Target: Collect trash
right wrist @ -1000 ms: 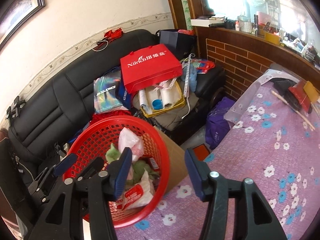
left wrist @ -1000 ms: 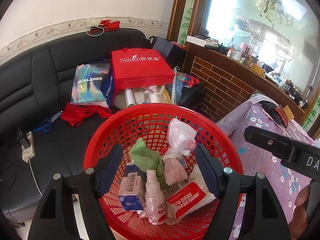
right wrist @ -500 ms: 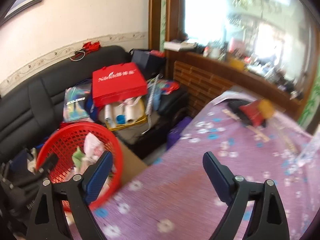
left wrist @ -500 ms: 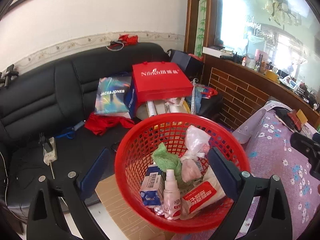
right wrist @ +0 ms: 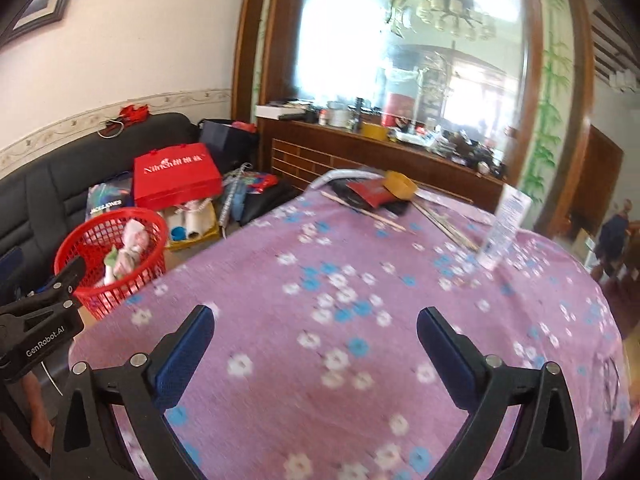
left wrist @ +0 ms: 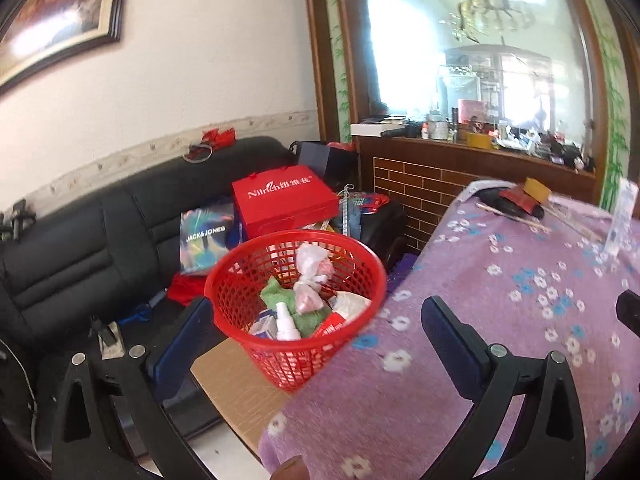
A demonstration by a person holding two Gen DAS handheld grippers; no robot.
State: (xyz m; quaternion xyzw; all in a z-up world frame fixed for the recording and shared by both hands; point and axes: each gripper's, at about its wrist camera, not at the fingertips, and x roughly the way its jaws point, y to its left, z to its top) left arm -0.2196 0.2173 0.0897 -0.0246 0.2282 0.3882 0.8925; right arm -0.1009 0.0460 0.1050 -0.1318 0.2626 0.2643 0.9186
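A red mesh basket [left wrist: 280,360] stands on a cardboard box beside the table and also shows at the left of the right wrist view [right wrist: 116,292]. In it lie a green cloth [left wrist: 276,292], a white spray bottle [left wrist: 286,320], a knotted plastic bag [left wrist: 310,276] and a red-and-white packet [left wrist: 332,326]. My left gripper [left wrist: 316,308] faces the basket from a distance, its jaws opening, nothing between them. My right gripper [right wrist: 315,314] hangs over the purple flowered tablecloth [right wrist: 360,260], jaws opening and empty. Further along the table stand a white tube [right wrist: 506,228], a red packet [right wrist: 374,192], a yellow box [right wrist: 400,184] and thin sticks [right wrist: 364,212].
A black sofa [left wrist: 100,248] behind the basket carries a red gift bag [left wrist: 280,204], a JACK&JONES bag [left wrist: 204,236] and paper rolls. The cardboard box [left wrist: 232,380] sits under the basket. A cluttered brick-faced counter [left wrist: 420,184] and a large framed glass pane stand behind the table.
Both grippers have opened wide and drawn back from the basket, which now looks smaller. The right gripper has swung to the right, from the basket to over the table.
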